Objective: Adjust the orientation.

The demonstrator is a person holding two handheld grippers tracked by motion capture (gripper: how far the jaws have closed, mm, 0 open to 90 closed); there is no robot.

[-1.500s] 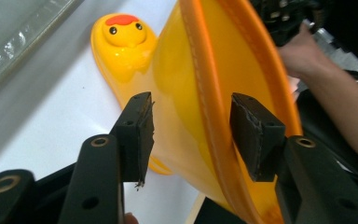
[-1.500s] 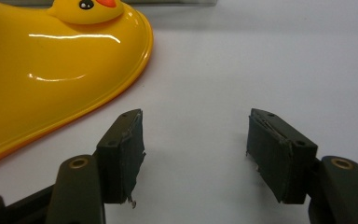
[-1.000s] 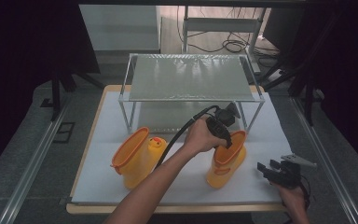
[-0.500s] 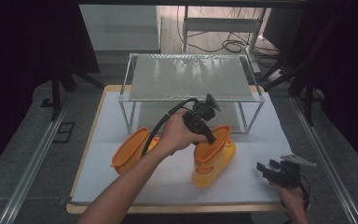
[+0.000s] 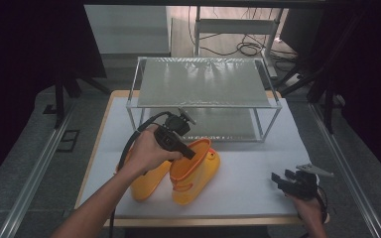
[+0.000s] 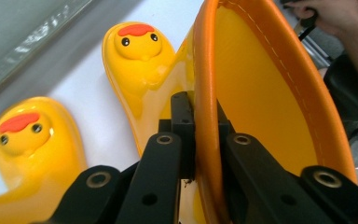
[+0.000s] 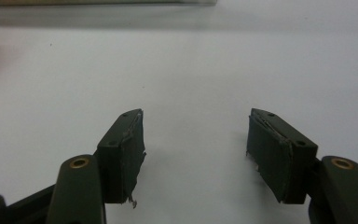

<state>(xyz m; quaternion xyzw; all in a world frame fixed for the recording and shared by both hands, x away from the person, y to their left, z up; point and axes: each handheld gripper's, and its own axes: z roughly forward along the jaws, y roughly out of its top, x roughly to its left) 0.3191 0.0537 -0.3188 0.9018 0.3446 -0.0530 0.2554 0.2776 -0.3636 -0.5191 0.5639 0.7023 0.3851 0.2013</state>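
Since a second ago we've dragged the held boot (image 5: 194,168) leftward across the mat, from the right of the table to just beside its mate, and the right gripper (image 5: 288,179) hasn't budged.

Left gripper (image 6: 200,130) jaws are clamped on the orange rim of that boot's shaft, one jaw inside, one outside. Gripping by the rim makes sense to us: thin and stiff, so the boot hangs upright with its duck-face toe pointing away.

Right gripper jaws are spread wide with nothing between them, parked low over the white mat (image 5: 258,163) near the front right corner, out of the way.

The second boot (image 5: 146,181) sits left of the held one, apparently touching.

Behind stands a wire shelf rack (image 5: 203,82), likely the destination.

Count: two boots, one rack, two grippers.
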